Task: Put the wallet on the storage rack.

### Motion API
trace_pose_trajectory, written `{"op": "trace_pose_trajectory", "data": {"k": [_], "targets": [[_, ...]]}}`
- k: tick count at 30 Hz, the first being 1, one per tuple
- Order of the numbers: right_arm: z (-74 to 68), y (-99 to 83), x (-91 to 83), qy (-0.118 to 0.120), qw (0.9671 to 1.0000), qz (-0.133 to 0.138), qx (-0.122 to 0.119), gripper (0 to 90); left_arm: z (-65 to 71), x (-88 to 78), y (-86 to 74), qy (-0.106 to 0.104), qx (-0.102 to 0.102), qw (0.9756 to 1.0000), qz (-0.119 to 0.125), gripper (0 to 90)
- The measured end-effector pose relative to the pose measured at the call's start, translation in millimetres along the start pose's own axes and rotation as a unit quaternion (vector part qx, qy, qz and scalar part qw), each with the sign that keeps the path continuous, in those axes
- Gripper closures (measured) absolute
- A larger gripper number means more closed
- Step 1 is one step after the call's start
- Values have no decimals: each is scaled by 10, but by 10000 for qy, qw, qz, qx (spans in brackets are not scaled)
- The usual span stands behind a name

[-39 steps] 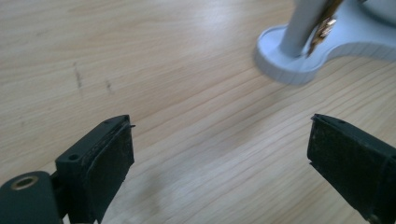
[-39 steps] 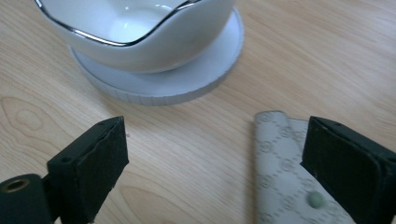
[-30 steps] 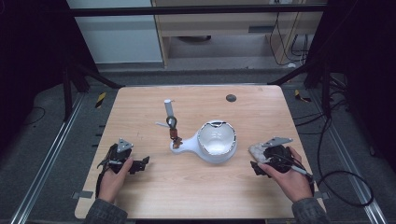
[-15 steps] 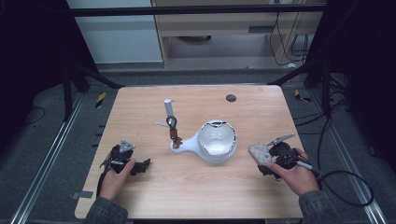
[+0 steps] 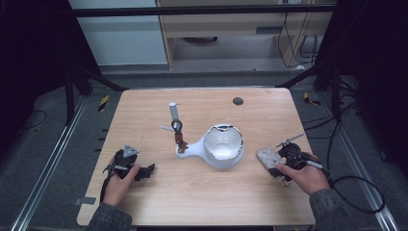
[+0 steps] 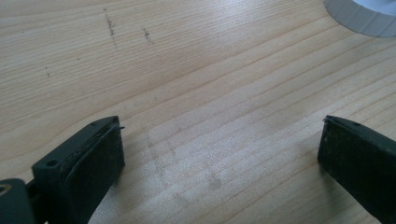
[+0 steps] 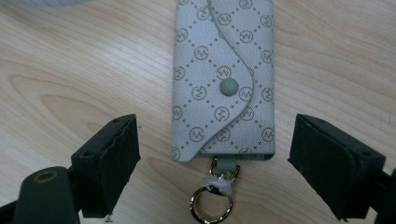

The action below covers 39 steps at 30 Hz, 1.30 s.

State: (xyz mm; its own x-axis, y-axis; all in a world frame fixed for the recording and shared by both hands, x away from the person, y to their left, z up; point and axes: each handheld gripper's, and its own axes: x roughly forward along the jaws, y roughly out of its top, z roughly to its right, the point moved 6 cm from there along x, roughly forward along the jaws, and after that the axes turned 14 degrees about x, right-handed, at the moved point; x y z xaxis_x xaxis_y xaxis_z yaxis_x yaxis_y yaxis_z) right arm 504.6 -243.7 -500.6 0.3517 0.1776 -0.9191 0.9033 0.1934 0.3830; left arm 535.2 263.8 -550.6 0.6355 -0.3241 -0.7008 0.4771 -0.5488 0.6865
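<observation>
Pale wood grain runs across the table [image 5: 202, 202], seen from above the person's side; two forearms enter from the near edge, each hand holding a black two-jaw gripper. At the near left, the left gripper [image 5: 144, 171] rests low on the wood with its jaws spread wide and nothing between them; in the left gripper view its two dark pads [image 6: 100, 158] stand far apart over bare tabletop, with the ribbed white rim of the ladle-shaped dish [image 6: 362, 18] at the top right corner. At the near right, the right gripper [image 5: 269, 163] points at a small grey key pouch [image 5: 267, 156] lying flat on the table just beside the dish; its jaws have just been closing, yet they are still released, standing clear of the pouch on either side. In the right gripper view the key pouch [image 7: 223, 79] lies between the jaws (printed with a repeating monogram, flap snapped shut, a metal ring [image 7: 211, 205] at its near end); neither pad touches it. Farther in, near the table's middle, sits the white ladle-shaped dish [image 5: 222, 147], handle pointing left; a dark keyring with a brown tag [image 5: 179, 132] lies at the handle's tip, and a pale cylinder [image 5: 173, 111] beyond it. A small dark disc [image 5: 237, 101] rests near the far edge.
</observation>
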Motion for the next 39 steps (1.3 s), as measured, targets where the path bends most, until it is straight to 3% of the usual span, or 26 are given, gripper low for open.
{"op": "trace_pose_trajectory", "data": {"k": [12,17,29,39], "targets": [[14,55,196,-53,9993,-370,21,129,2,-1,-1,-1,-1,10000,-4,0],[7,68,224,-101,9988,-482,47,167,6,-2,0,-5,0,10000,-3,0],[49,56,282,-199,9985,-508,61,243,14,-2,1,-23,15,10000,2,0],[43,47,329,-319,9977,-603,40,251,19,-2,3,-28,26,10000,7,0]]}}
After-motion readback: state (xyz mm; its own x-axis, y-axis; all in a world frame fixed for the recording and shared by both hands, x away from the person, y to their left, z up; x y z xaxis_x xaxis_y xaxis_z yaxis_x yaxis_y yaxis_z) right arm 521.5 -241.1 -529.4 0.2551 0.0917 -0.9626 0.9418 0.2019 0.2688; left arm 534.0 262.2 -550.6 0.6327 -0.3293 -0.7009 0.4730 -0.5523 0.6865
